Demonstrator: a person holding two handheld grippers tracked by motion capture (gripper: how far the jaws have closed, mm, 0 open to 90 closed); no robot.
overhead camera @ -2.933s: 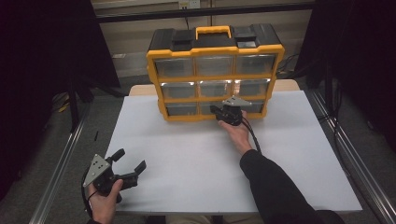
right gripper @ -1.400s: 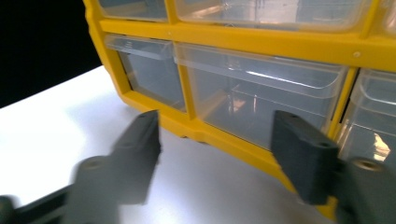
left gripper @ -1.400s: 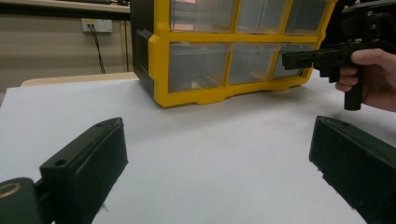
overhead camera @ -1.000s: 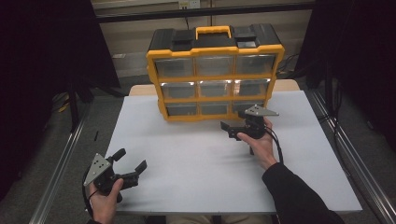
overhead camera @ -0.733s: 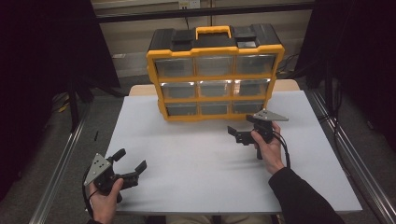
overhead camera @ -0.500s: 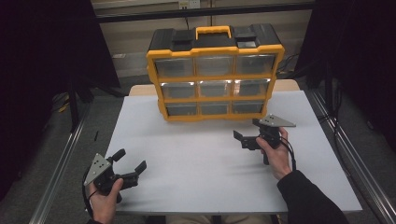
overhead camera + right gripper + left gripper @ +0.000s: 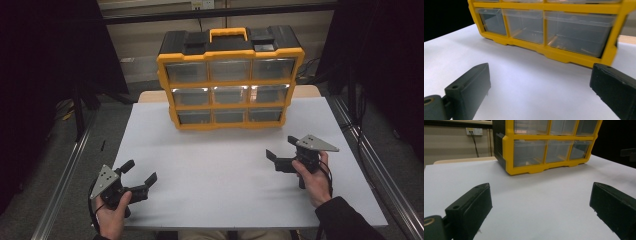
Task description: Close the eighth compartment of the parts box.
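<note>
A yellow and black drawer organizer stands at the back of the white table, with three rows of clear drawers, all pushed in. My left gripper rests open near the front left corner, nothing between its jaws. My right gripper is held open over the right side of the table, apart from the organizer, and holds nothing. The left gripper view looks across bare table between its open jaws at the organizer. In the right gripper view the open jaws face the organizer's bottom drawer row.
Metal rails run along both sides of the table, above a grey floor. A wall outlet sits behind the organizer. The right gripper appears far off at the right edge of the left gripper view.
My right gripper has drawn back from the organizer's bottom drawers, moving right and toward the person. The left gripper has stayed put.
</note>
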